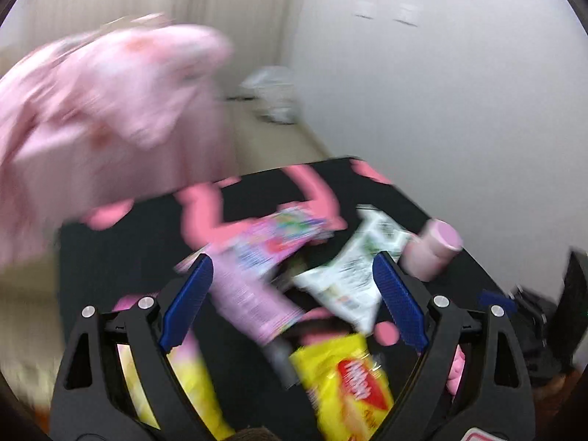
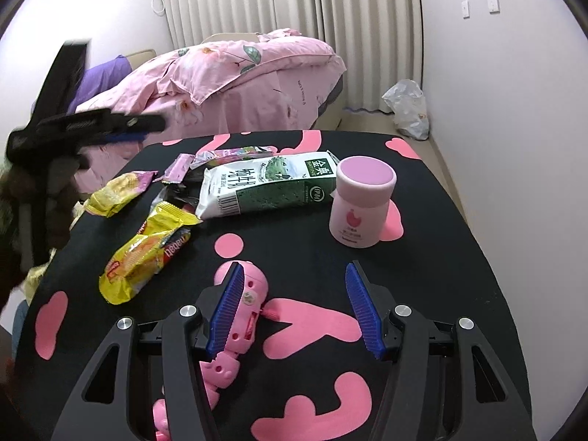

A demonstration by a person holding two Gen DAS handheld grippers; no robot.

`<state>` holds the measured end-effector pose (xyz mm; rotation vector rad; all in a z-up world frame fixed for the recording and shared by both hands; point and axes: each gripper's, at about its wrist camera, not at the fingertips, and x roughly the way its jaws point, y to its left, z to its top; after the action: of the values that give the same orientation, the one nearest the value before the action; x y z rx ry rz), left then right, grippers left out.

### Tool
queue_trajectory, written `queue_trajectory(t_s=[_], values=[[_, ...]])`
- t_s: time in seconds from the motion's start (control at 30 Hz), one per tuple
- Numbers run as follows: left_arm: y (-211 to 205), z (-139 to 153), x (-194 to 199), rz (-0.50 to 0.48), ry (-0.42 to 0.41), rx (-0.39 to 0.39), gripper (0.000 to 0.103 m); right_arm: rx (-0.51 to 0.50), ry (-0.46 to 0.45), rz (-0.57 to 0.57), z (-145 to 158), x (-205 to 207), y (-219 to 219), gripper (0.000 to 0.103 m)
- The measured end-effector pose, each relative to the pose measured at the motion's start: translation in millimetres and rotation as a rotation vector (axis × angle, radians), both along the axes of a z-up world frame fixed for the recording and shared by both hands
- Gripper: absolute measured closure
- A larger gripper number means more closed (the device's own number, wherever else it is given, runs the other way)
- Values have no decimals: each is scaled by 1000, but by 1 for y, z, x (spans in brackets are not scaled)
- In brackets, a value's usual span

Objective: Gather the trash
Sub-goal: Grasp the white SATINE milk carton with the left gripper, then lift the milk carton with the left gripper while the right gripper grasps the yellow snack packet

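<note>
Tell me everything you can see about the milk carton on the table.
The milk carton is a white and dark green paper box printed with a pasture scene, Chinese characters and a barcode. It looks emptied and partly flattened, lying on its side on the black table with pink shapes. Its left end rests against the wrappers; its right end sits close to the pink-capped bottle, contact unclear. Neither gripper touches it.

White walls [image 2: 496,110] enclose the room. Pleated curtains [image 2: 294,3] hang behind a bed with a pink quilt [image 2: 239,73]. Two wall sockets [image 2: 492,2] are visible.
</note>
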<state>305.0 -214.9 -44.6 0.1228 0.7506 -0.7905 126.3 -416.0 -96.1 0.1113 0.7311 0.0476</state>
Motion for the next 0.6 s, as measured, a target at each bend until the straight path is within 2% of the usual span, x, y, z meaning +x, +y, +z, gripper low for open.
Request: queue_trajectory(t_s=[0.1,0.23,0.33,0.4,0.5,0.6], values=[[-38,-3,4,-186,-31,46,19,-28,-9,-2,0,-3,-5,48],[-87,-24,11,-349,9,159,19,-51,-21,-27,1,-11,-22,48],[-118,-43,17,-368,-7,290,19,-23,-22,-37,0,-17,-38,48],[-134,-52,23,-379,-11,350,19,-3,-18,-47,-2,-22,-47,48],[-151,-63,30,-387,28,402,19,32,-8,-59,-7,-24,-56,48],[-163,-73,27,-385,-3,470,19,42,0,-62,-13,-25,-57,48]])
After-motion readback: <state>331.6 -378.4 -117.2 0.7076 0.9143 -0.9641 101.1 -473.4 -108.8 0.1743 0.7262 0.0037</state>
